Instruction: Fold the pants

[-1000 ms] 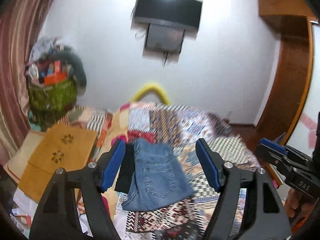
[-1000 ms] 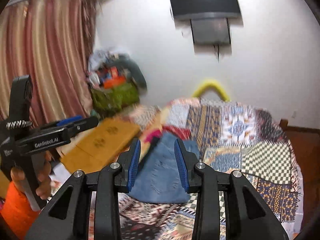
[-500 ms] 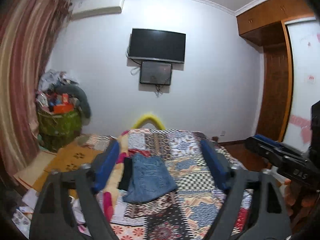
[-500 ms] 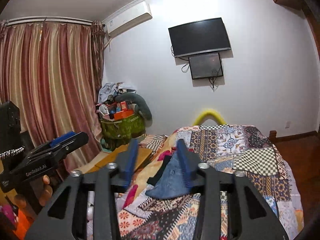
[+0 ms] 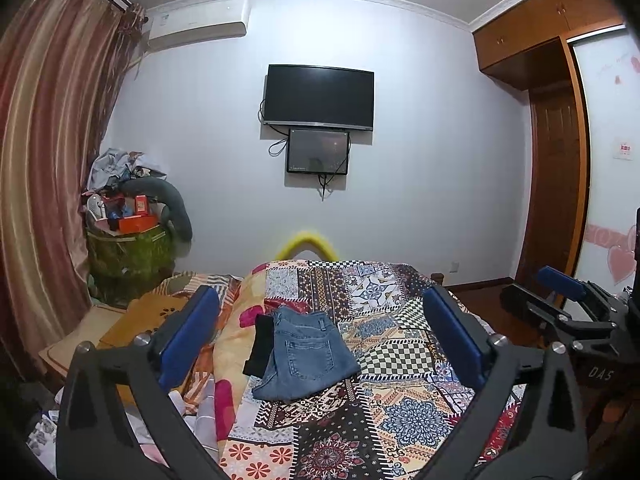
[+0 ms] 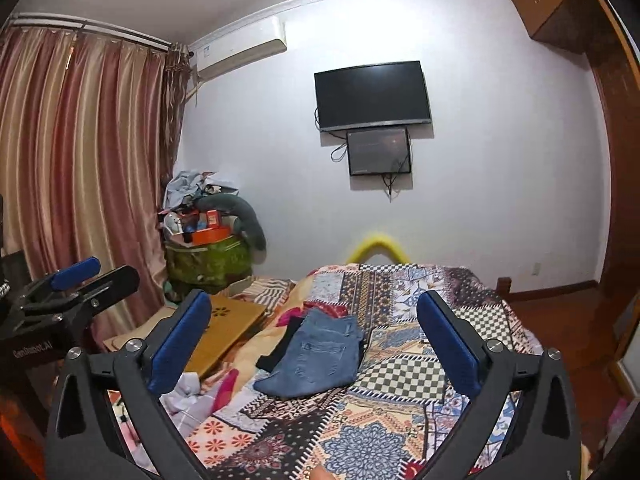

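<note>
The folded jeans [image 5: 306,354] lay on the patchwork bedspread [image 5: 400,400], toward the bedspread's left edge, back pocket up, waistband toward the far wall. A black garment [image 5: 260,346] lay touching the jeans on their left side, partly tucked beneath them.

The left tool [image 5: 320,344] hovered above the near part of the bedspread, well back from the jeans. Its jaws were opening, blue pads spread wide, nothing pressed between them; the jeans only showed through the gap, apart from both pads. The right tool [image 6: 316,344] hung likewise short of the jeans, jaws opening, nothing gripped, the jeans [image 6: 316,358] seen between its pads but clear of them. Neither tool touched cloth. In the left wrist view the right tool [image 5: 568,312] stood to the right of the jeans, off the bedspread's right side; in the right wrist view the left tool [image 6: 72,288] stood left of the jeans, beyond the bed's edge.

Counted: one pair of jeans, one black garment, two tools, four blue pads.

Left of the jeans, past the bedspread's edge, a tan board [image 6: 224,330] with flower cut-outs lay flat. Beyond the jeans, on the far wall, two dark screens [image 5: 319,96] hung one above the other. A yellow arch [image 5: 306,242] rose behind the bed's far end. A heaped green bin [image 5: 130,252] stood far left of the jeans, beside striped curtains [image 6: 80,168].
</note>
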Action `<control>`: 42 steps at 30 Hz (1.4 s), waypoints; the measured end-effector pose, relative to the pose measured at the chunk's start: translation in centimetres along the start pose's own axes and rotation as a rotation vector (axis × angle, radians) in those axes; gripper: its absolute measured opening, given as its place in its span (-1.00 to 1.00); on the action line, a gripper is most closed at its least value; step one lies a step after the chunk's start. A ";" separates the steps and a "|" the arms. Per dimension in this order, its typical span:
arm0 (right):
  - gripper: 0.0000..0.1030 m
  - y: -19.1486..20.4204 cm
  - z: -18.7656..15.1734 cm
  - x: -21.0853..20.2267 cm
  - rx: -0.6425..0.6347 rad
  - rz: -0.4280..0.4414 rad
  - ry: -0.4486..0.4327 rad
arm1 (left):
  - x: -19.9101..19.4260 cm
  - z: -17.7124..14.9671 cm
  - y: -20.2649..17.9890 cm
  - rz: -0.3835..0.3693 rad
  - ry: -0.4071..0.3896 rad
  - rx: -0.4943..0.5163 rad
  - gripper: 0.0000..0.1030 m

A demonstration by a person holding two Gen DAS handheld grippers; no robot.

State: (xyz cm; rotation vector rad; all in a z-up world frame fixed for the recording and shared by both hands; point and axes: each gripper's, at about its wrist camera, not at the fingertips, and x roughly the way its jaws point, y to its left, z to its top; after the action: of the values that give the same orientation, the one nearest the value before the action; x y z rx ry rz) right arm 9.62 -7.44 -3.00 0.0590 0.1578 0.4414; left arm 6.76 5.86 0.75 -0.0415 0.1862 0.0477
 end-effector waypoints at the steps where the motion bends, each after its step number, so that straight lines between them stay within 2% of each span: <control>1: 0.99 0.0 0.0 -0.1 -0.002 -0.001 -0.001 | 0.1 0.0 0.1 0.002 0.001 0.001 1.00; 24: 0.99 0.0 -1.1 0.6 0.007 0.007 0.051 | 0.6 -0.7 -0.2 0.000 0.019 0.011 1.00; 42: 0.99 0.0 -1.0 0.1 0.000 -0.004 0.048 | 0.7 -0.8 -0.4 -0.001 0.019 0.011 1.00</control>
State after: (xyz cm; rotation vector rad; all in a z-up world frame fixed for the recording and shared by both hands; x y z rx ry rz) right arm 9.52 -7.37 -3.98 0.0482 0.2048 0.4387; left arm 7.34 5.44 -0.20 -0.0313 0.2057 0.0455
